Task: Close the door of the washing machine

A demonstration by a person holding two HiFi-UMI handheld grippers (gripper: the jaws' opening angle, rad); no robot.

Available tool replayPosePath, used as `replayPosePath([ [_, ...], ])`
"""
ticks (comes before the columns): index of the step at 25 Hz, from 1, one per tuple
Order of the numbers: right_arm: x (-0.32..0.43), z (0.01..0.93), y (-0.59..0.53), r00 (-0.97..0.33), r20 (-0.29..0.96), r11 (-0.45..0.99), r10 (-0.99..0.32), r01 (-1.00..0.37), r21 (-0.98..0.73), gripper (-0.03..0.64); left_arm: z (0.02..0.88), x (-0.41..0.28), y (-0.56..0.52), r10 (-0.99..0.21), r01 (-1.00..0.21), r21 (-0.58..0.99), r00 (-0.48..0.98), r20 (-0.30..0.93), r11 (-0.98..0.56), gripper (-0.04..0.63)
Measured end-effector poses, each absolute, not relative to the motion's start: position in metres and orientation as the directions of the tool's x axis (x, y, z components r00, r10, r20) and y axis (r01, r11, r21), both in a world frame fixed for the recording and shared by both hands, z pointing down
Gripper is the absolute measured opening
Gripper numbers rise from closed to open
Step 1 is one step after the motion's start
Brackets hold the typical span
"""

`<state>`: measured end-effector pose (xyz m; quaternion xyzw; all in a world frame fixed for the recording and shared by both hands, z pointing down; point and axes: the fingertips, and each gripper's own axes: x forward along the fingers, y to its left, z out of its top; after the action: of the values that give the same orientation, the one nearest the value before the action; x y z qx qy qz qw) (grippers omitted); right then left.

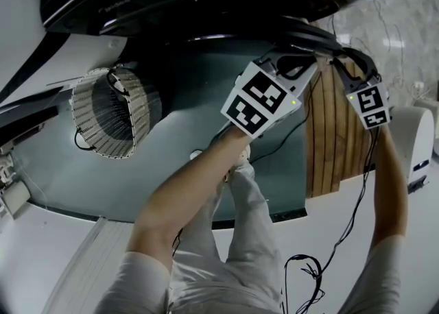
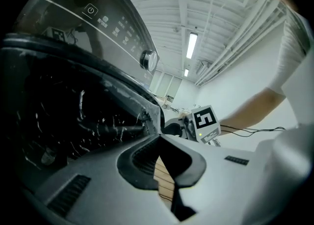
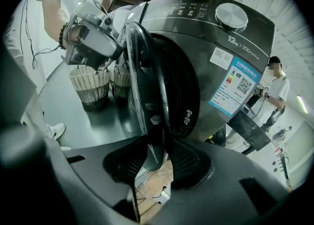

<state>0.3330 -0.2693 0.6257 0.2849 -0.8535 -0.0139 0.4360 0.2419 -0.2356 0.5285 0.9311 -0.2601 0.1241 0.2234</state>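
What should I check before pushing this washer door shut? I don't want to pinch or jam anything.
1. Door closed: not ok, it stands out from the washing machine.
2. Right gripper open: ok, its jaws are apart, with the door's edge between them.
3. Left gripper empty: ok, its jaws are shut on nothing.
4. Left gripper on the door's outer side, ready to push: ok, as seen from the right gripper view.
5. Opening free of laundry: cannot tell, the door hides it.
6. Baskets clear of the door: ok, they stand on the floor apart from it.
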Motion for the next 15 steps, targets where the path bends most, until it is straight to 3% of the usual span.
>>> replayPosePath([
  [10,0.329,0.624,-0.317,-0.416,0.732,0.812,-0.54,-0.484,0.325,0.141,0.531,0.236,-0.265,-0.434,-0.547,0.327,0.826,0.36,-0.771,0.002],
  [15,0.329,0.623,-0.338,-0.352,0.707,0.739,-0.613,-0.571,0.357,0.144,0.535,0.226,-0.28,-0.481,-0.591,0.313,0.798,0.363,-0.744,0.002],
])
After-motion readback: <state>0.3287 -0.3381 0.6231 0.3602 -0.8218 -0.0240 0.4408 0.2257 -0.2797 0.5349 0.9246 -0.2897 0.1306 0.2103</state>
